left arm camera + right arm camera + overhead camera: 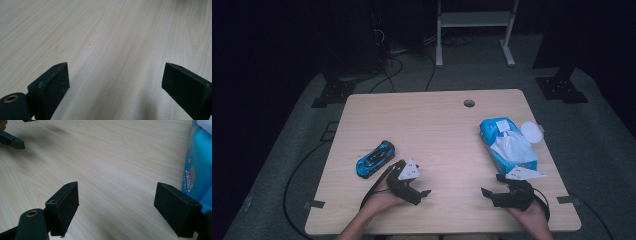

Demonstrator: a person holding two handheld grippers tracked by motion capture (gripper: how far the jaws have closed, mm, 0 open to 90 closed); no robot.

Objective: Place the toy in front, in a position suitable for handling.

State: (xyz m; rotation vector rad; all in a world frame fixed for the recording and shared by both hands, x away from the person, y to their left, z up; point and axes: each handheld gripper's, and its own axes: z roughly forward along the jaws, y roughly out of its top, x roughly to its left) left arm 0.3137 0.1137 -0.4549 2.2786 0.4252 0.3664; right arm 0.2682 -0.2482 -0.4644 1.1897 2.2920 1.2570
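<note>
The blue toy car [375, 159] lies near-left on the tabletop [437, 130], long axis slanting far-right, just left of the left hand-held gripper [424, 193]. Both it and the right hand-held gripper [486, 192] gape empty.

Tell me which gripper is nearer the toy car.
Left. The left gripper sits just right of and below the toy car; the right gripper is far across the table, beside the tissue pack.
</note>
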